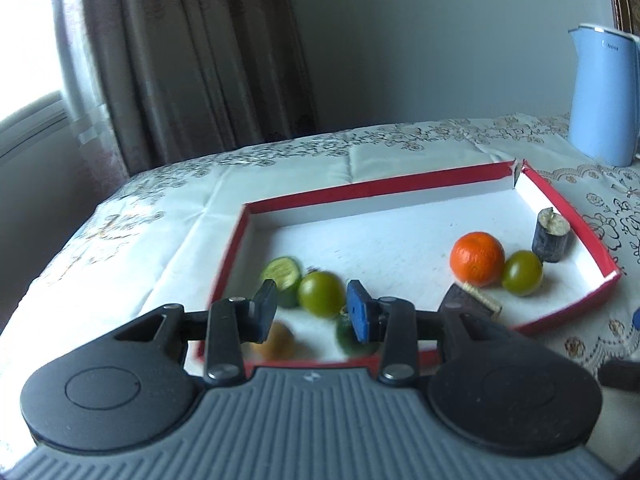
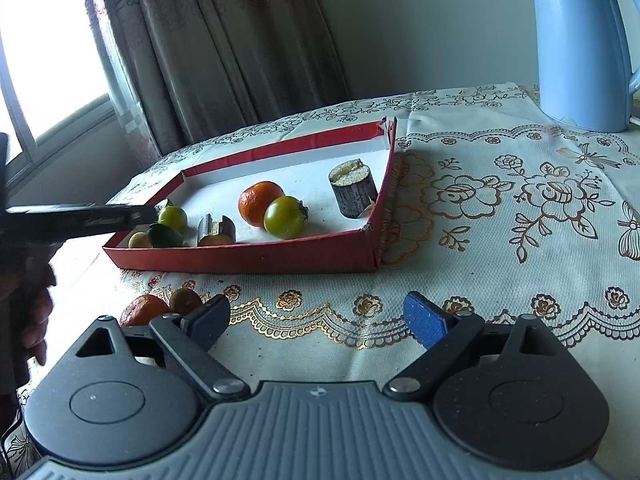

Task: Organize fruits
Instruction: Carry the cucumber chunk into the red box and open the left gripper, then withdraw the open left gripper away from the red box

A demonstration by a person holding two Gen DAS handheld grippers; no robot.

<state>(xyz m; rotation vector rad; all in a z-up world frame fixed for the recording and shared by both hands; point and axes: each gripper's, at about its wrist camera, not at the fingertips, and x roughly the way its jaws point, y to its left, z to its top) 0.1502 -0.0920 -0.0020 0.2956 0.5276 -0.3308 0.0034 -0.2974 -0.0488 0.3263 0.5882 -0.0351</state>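
Observation:
A red-walled tray [image 1: 236, 240] [image 2: 248, 258] with a white floor holds fruit. In the left wrist view my left gripper [image 1: 312, 312] is open above the tray's near left part, with a green tomato [image 1: 321, 294] showing between its fingers, touching neither as far as I can tell. A cucumber slice [image 1: 282, 276], a brownish fruit [image 1: 276, 340] and a dark green piece [image 1: 346, 336] lie around it. An orange [image 1: 477, 258] [image 2: 260, 203], a second green tomato [image 1: 522, 272] [image 2: 285, 217] and a sugarcane stub [image 1: 550, 240] [image 2: 354, 192] sit at the right. My right gripper [image 2: 318, 322] is open and empty over the cloth.
A blue kettle [image 2: 580, 44] [image 1: 604, 96] stands at the back right. Another sugarcane piece [image 2: 216, 232] [image 1: 472, 300] lies in the tray. An orange [image 2: 142, 310] and a kiwi [image 2: 185, 301] lie on the patterned tablecloth [image 2: 500, 220] in front of the tray. Curtain and window are behind.

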